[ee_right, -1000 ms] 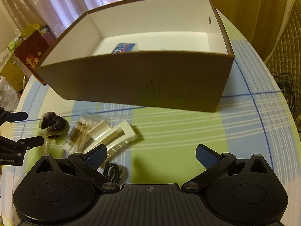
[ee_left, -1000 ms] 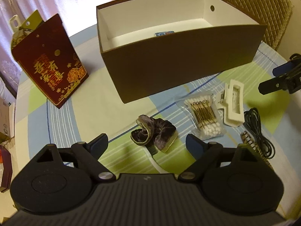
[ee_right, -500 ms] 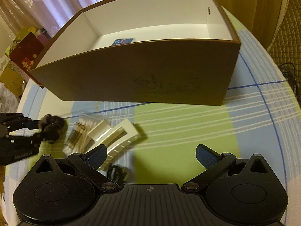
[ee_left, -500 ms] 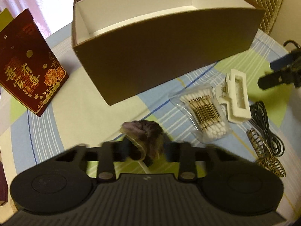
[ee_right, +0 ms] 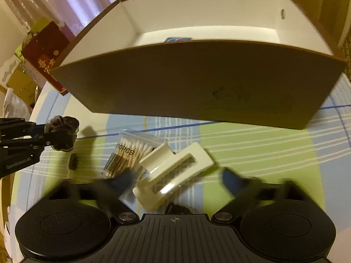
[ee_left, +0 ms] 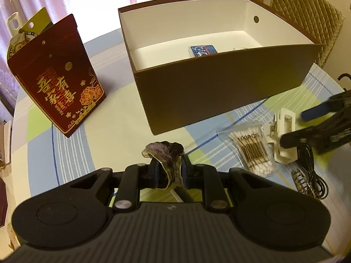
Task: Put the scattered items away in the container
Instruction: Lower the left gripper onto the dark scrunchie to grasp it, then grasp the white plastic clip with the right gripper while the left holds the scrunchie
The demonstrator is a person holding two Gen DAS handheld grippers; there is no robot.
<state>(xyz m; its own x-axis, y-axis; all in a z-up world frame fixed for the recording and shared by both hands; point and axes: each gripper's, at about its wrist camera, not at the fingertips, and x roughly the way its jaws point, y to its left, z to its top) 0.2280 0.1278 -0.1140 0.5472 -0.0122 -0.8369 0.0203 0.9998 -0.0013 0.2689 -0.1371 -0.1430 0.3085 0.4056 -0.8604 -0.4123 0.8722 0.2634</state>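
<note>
My left gripper (ee_left: 168, 171) is shut on a purple velvet scrunchie (ee_left: 166, 153) and holds it just above the table; the right wrist view shows the scrunchie (ee_right: 63, 131) at the far left. The brown box (ee_left: 219, 92) with white inner walls stands behind, with a blue card pack (ee_left: 203, 50) inside. My right gripper (ee_right: 177, 178) is open and blurred, with a white claw hair clip (ee_right: 175, 171) lying between its fingers. A bag of cotton swabs (ee_right: 129, 153) touches the clip's left side.
A red gift bag (ee_left: 57, 76) stands to the left of the box. A black cable (ee_left: 313, 171) and a spiral metal piece (ee_left: 301, 179) lie right of the swabs (ee_left: 252, 151). A small dark ribbed item (ee_right: 74, 161) lies under the scrunchie. A padded chair (ee_left: 307, 11) stands behind the box.
The left gripper closed on the scrunchie and lifted it off the table. The right gripper moved down and left until its open fingers flank the white clip.
</note>
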